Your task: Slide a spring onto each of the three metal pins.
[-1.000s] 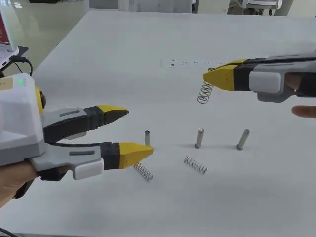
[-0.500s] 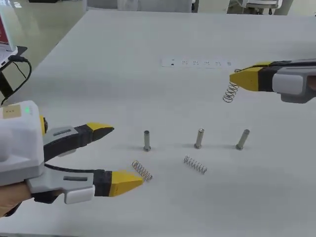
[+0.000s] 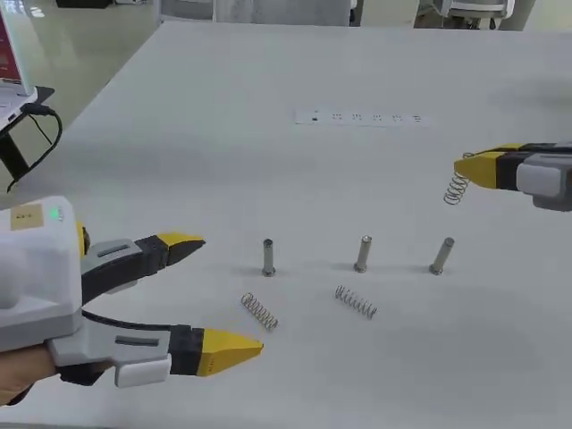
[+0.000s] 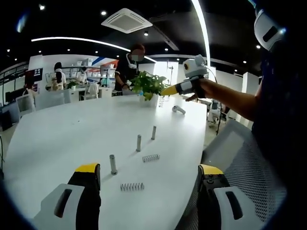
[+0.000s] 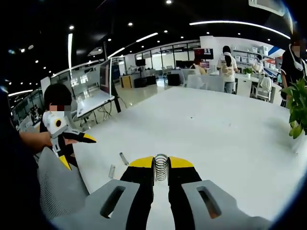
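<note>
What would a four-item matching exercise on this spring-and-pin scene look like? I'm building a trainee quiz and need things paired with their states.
Things:
1. left claw
2. right claw
3. middle pin
4. spring nearest the left claw

States:
A. lies flat on the table
B. open, holding nothing
C. stands upright, bare
D. shut on the hanging spring

Pairs: 1-B; 2-D; 3-C; 4-A.
</note>
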Available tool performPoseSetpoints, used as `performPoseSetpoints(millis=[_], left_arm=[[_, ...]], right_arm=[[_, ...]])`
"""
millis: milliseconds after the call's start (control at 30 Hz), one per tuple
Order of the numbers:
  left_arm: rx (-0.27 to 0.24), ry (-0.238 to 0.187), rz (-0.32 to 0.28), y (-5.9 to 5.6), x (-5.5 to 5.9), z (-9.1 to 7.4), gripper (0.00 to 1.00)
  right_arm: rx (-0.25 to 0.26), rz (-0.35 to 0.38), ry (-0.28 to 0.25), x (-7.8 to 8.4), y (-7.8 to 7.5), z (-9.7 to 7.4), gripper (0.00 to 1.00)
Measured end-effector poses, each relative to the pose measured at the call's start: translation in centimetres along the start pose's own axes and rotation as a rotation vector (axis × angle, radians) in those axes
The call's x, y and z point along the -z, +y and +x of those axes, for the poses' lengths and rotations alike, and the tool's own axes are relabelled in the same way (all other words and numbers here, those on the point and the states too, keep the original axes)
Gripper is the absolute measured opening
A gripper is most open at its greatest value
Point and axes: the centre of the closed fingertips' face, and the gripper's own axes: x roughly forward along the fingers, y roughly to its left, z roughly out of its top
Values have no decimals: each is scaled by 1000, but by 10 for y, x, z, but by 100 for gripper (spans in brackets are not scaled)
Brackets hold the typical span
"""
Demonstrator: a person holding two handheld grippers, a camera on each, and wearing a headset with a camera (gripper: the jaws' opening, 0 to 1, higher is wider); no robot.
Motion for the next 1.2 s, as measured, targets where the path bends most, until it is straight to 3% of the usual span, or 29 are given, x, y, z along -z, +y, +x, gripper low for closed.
performPoseSetpoints(millis=[267, 467, 667, 1200], left_arm=[[1, 2, 3, -2, 1, 0, 79], [-1, 4, 0, -2, 1, -1, 79], [-2, 1, -1, -1, 1, -1, 79], [-2, 10, -3, -1, 3, 0, 77]], right_arm=[[39, -20, 23, 24, -17, 11, 7], [68, 6, 19, 38, -30, 15, 7], [70, -2, 38, 49, -32, 20, 7], [78, -15, 48, 59, -32, 26, 7]])
